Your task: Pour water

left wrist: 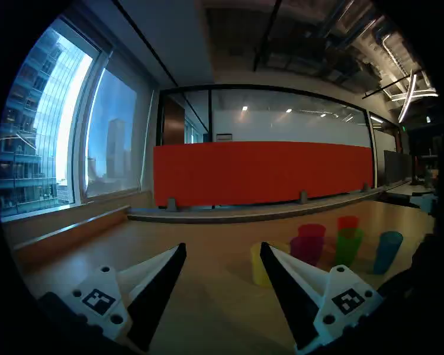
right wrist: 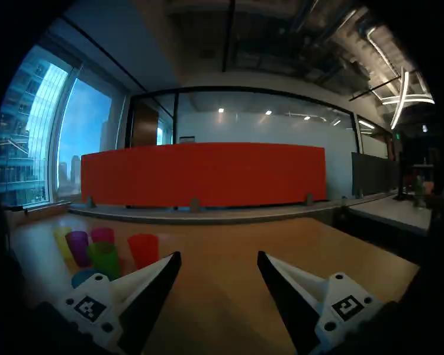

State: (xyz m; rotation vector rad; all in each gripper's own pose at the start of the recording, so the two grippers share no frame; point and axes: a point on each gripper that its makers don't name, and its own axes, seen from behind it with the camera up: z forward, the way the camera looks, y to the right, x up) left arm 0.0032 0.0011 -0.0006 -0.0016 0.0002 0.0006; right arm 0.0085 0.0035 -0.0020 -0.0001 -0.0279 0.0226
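Wooden table [left wrist: 222,313] by windows [left wrist: 109,142], coloured cups [left wrist: 347,245] clustered, left gripper [left wrist: 222,245] fingers apart, right gripper [right wrist: 219,254] fingers apart

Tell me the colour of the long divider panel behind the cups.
The divider panel is orange-red; the right gripper view shows it best.

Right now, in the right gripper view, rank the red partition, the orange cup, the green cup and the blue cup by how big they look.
1. Red partition, by far.
2. Orange cup and green cup: about alike, no ranking.
3. Blue cup: smallest showing, but partly hidden, so unsure.
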